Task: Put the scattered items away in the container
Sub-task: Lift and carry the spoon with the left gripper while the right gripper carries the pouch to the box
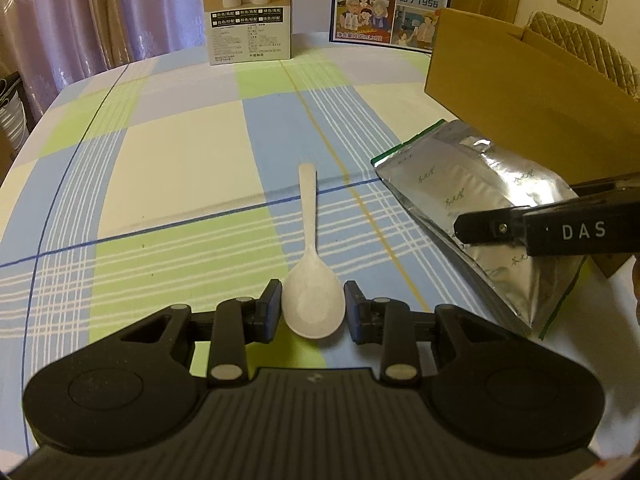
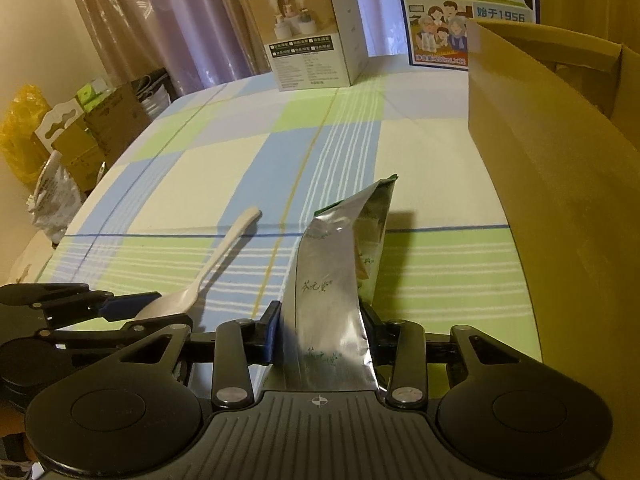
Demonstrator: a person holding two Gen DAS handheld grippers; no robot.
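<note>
Over the checked cloth (image 1: 180, 152), fingers (image 1: 271, 304) clamp a spoon (image 1: 312, 300).

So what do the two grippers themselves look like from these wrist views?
Both match: black plastic bodies, ribbed grey centre plate, two round discs at the sides, silver pivot pins on the linkages, blue pads on the fingertips. The left gripper shows this plainly; the right gripper carries white DAS lettering on its finger. No cables or sleeves visible.

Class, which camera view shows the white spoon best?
The left wrist view: the whole spoon shows, bowl to handle tip. The right wrist view shows its handle, with the bowl partly hidden by the left claw.
</note>
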